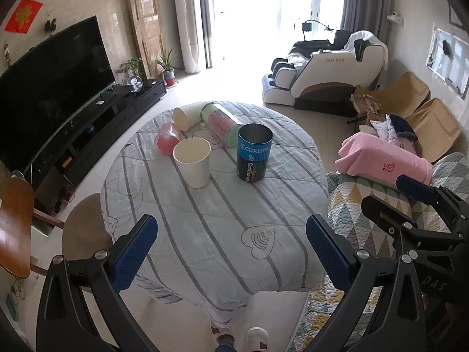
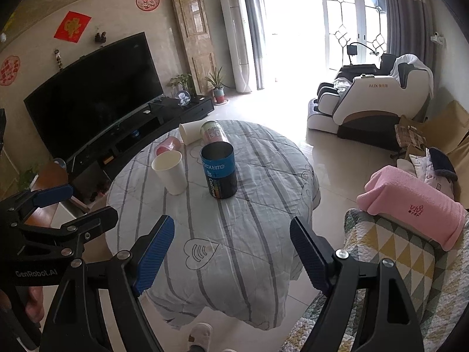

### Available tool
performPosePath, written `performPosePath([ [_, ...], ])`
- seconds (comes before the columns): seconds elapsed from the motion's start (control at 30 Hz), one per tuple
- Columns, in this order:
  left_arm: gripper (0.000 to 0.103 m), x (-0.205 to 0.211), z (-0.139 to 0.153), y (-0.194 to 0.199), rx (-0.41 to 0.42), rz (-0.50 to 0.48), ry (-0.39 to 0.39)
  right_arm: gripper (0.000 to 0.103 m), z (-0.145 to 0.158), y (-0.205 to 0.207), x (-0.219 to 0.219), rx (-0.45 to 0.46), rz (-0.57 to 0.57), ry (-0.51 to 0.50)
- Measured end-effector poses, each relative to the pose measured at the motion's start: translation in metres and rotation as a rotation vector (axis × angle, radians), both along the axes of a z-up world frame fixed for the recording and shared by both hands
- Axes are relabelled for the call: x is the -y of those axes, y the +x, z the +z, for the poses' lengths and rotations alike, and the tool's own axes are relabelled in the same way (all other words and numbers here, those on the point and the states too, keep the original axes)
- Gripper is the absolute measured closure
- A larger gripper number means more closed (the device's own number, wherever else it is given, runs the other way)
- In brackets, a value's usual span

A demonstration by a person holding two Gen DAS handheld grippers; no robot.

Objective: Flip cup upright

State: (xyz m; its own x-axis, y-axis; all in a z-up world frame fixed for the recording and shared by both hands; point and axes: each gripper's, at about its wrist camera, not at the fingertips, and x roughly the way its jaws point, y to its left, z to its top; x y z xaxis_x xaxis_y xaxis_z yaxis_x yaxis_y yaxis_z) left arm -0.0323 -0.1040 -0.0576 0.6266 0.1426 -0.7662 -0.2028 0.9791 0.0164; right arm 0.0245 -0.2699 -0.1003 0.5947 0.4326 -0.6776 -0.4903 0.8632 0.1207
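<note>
Left wrist: blue tin (image 1: 254,153) beside upright cup (image 1: 193,162).

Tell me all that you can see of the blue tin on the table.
The blue tin is a round metal can with no lid, its inside bare grey metal. White letters run around the blue upper band; the lower part is dark. It stands upright, mouth up, on the striped cloth, right of the upright white cup. Nothing else touches it.

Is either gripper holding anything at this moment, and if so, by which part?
Nothing is held. The left gripper and right gripper both stand open and empty, short of the cups on the table.
</note>
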Motion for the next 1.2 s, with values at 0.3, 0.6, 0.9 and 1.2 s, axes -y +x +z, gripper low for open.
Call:
performPosePath([
  [0.3,0.0,-0.004,-0.001,0.005,0.011,0.012,0.031,0.021,0.001,0.004,-0.003,0.009,-0.002,-0.005],
  [0.6,0.0,-0.001,-0.004,0.003,0.005,0.03,0.027,0.021,0.001,0.008,-0.002,0.004,0.007,-0.009],
  [0.9,0.0,-0.005,-0.004,-0.003,0.023,0.034,0.016,0.021,0.001,0.006,-0.002,0.019,0.009,-0.002],
  [1.2,0.0,-0.025,0.005,-0.022,0.105,0.038,0.048,0.021,0.008,-0.012,-0.017,0.101,0.016,0.0],
])
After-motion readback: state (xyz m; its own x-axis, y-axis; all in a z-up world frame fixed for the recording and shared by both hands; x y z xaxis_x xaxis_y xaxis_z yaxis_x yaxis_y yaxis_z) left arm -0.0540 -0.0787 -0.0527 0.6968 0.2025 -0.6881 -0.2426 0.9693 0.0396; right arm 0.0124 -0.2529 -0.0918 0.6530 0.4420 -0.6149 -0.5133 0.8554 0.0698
